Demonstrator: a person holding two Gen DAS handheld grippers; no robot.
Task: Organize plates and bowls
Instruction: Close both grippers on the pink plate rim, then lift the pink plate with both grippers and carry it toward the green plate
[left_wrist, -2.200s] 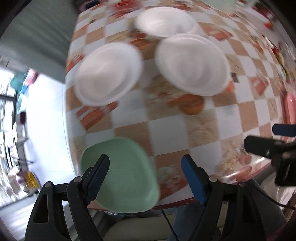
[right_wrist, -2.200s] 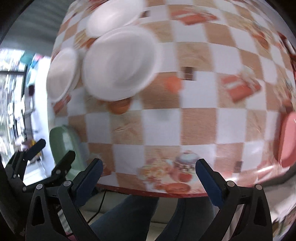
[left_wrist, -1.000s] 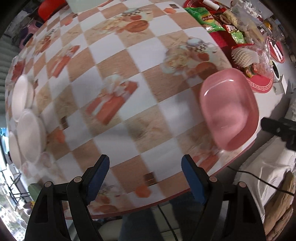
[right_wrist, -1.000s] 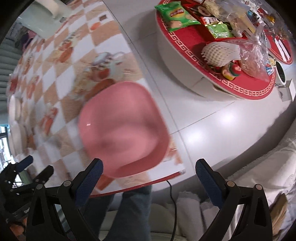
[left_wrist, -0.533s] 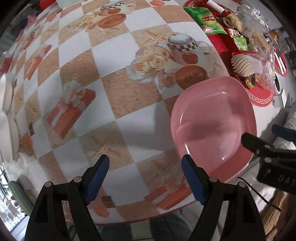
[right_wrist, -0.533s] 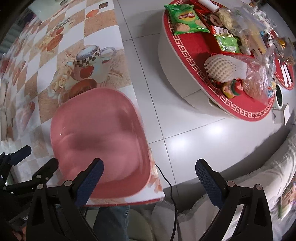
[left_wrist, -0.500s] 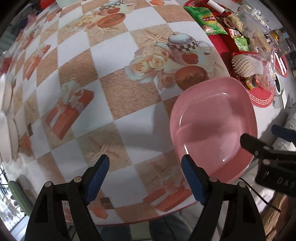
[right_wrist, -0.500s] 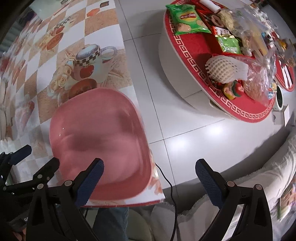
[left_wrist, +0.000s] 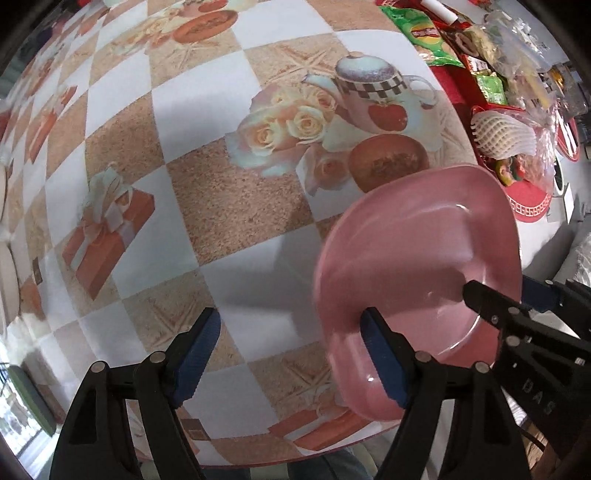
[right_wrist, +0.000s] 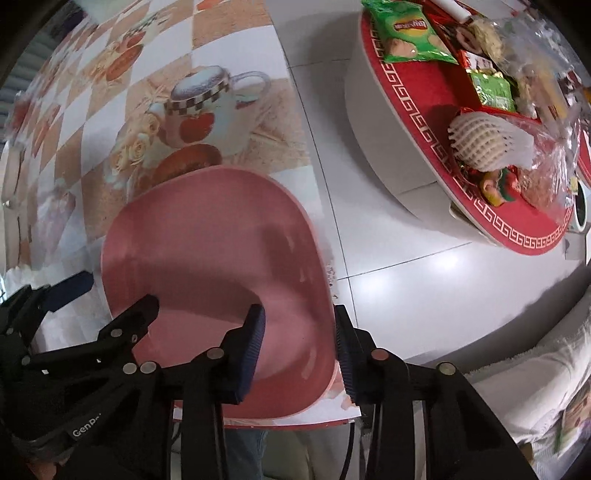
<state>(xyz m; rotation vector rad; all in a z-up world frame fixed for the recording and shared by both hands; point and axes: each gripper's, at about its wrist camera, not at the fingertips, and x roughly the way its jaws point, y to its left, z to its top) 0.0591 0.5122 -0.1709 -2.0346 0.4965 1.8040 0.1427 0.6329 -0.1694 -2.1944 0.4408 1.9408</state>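
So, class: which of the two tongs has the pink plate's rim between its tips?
The right tongs: they straddle the pink plate rim. The left tongs are spread open beside it.

The left wrist view looks steeply down from close above the near edge of the checked tablecloth (left_wrist: 207, 192), facing across the table. The right wrist view sits just to its right, close over the table's right corner, facing the floor and a red round table (right_wrist: 424, 96). The 2 views share the pink plate (left_wrist: 417, 258) (right_wrist: 207, 236).
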